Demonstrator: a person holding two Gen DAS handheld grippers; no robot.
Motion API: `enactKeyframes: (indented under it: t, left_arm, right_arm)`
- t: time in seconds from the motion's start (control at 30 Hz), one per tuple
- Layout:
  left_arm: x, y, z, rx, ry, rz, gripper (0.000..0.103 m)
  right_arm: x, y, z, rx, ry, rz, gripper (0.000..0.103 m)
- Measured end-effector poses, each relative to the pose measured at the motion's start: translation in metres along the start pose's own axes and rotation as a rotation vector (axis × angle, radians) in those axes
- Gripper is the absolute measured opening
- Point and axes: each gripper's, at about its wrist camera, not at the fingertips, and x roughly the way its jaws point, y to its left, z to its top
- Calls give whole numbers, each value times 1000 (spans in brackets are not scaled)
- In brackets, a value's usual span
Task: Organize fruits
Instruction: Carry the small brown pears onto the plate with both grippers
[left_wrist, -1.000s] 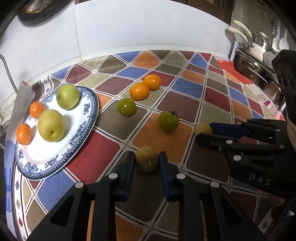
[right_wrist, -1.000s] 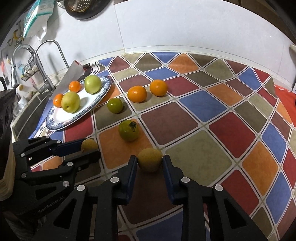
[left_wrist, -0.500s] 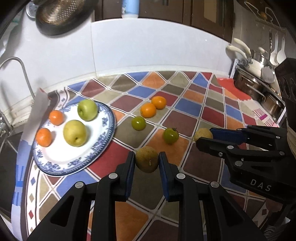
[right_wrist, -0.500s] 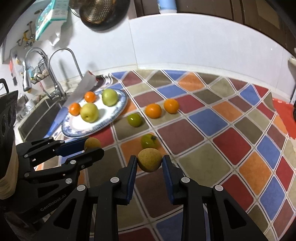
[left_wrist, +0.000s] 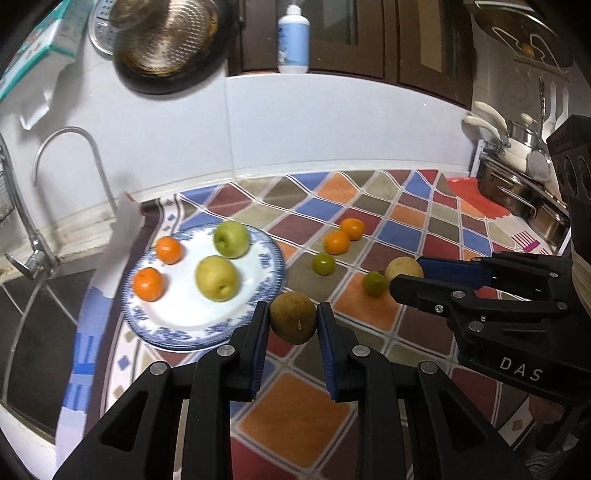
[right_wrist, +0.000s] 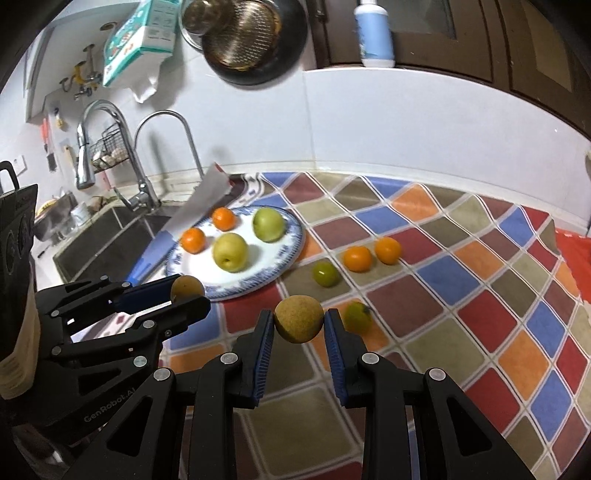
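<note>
Two russet fruits held over the bench's near edge.
Left gripper (left_wrist: 291, 325) fingers clamp a round brown-skinned fruit (left_wrist: 293, 322), right gripper (right_wrist: 298, 325) another brown russet fruit (right_wrist: 298, 319); both firm, roll-prone, pinched across the middle.

A bench (left_wrist: 436, 236) draped in a cloth of bright diamond patches runs up to a white tiled wall (left_wrist: 332, 122). Off to one side, a steel sink (right_wrist: 107, 240) with a tall curved faucet (right_wrist: 166, 144). Above, dark wood cabinets (left_wrist: 369, 37), a white bottle (left_wrist: 293, 38) on the ledge, a dark pan (right_wrist: 255, 40) hanging. Steel pots (left_wrist: 517, 184) crowd the far end.
</note>
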Motion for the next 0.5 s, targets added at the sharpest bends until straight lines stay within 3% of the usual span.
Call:
enactKeyframes:
  t: [0.5]
  left_arm:
    - [-11,57,5,-7,-23,46,26]
  right_arm:
    - [22,53,28,-50,-44,41,29]
